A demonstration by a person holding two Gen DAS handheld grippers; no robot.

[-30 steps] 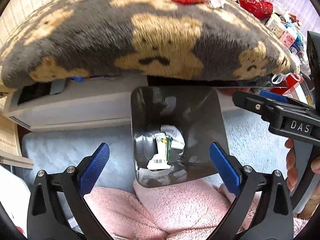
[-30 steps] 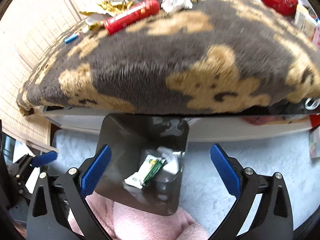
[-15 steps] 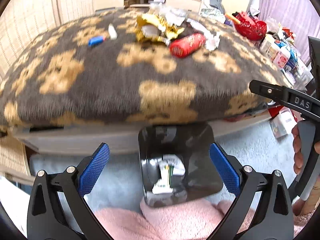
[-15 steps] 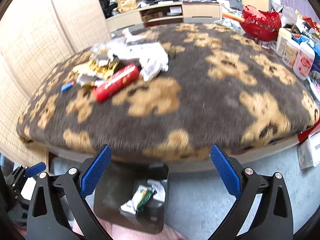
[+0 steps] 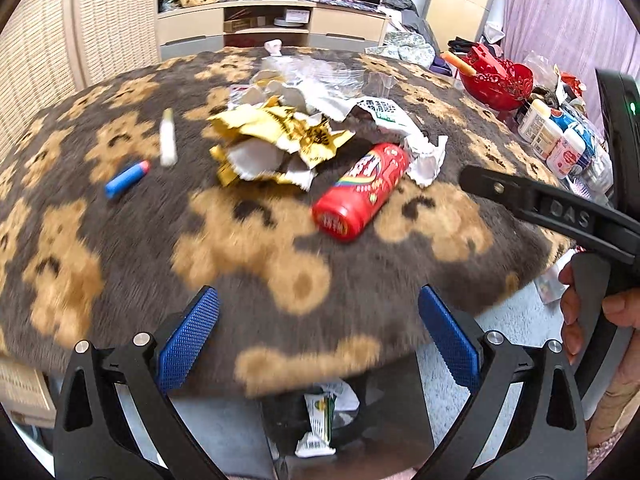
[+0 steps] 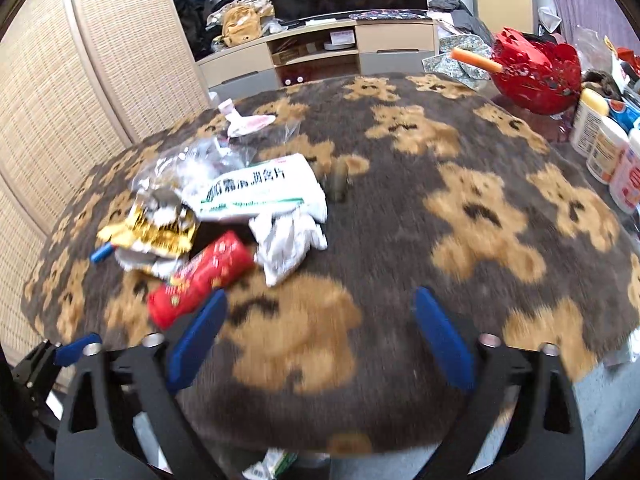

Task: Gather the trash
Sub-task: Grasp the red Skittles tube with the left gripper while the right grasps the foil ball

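A pile of trash lies on the bear-print blanket (image 5: 248, 248): a red can (image 5: 360, 190) (image 6: 202, 276) on its side, a crumpled gold wrapper (image 5: 276, 140) (image 6: 150, 232), white paper (image 5: 426, 158) (image 6: 286, 242) and a white printed bag (image 6: 256, 188). A dark bin (image 5: 392, 432) with wrappers inside stands on the floor below the table edge. My left gripper (image 5: 318, 346) is open and empty above the near edge. My right gripper (image 6: 320, 340) is open and empty, to the right of the can.
A blue cap (image 5: 126, 179) and a white tube (image 5: 167, 142) lie left of the pile. A red bowl (image 6: 536, 76) and several bottles (image 6: 604, 148) stand at the table's right. A TV cabinet (image 6: 320, 48) stands behind. The right gripper's body (image 5: 560, 212) shows in the left view.
Both grippers have risen from the bin under the table to above the tabletop. The trash pile now lies in front of them and the bin has dropped to the bottom edge.
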